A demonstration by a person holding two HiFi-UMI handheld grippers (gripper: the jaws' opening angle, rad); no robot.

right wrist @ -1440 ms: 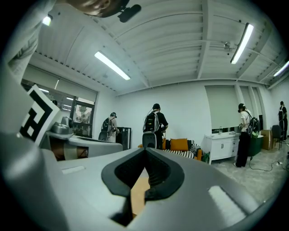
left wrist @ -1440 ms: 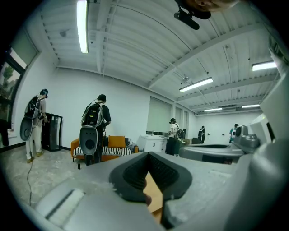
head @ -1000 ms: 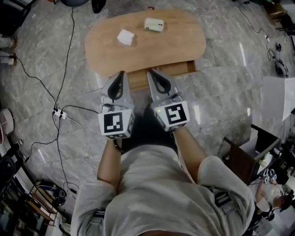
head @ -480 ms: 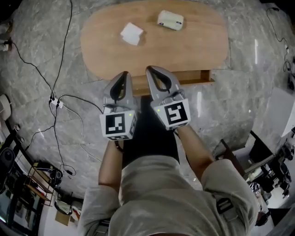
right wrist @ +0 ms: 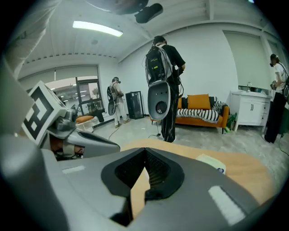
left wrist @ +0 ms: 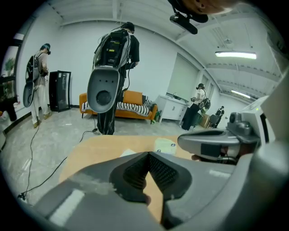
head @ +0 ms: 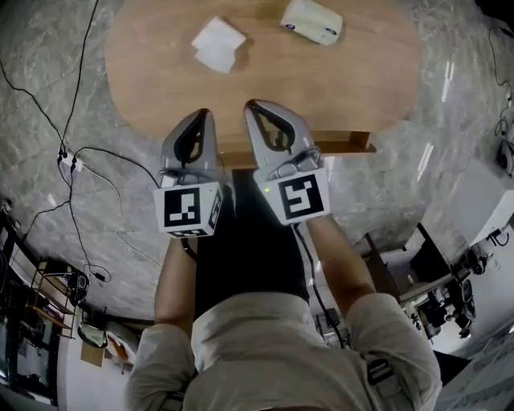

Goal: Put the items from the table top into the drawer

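Note:
An oval wooden table (head: 353,80) carries a white folded napkin (head: 215,44) at the back left and a pale flat pack (head: 312,20) at the back right. Under its near edge a wooden drawer front (head: 337,145) sticks out a little. My left gripper (head: 201,115) and right gripper (head: 253,106) hang side by side over the table's near edge, both shut and empty. In the left gripper view the left gripper (left wrist: 148,155) has its jaws together, with the napkin (left wrist: 128,153) and pack (left wrist: 165,145) beyond. The right gripper (right wrist: 145,151) is likewise shut, the pack (right wrist: 212,163) ahead to its right.
Black cables and a power strip (head: 67,160) lie on the marble floor left of the table. Dark furniture (head: 401,265) stands at the right. Across the room are people with backpacks (right wrist: 165,67) and an orange sofa (right wrist: 201,108).
Both grippers have come down and forward together to the table's near edge, still shut. The table now looks larger and closer in the head view.

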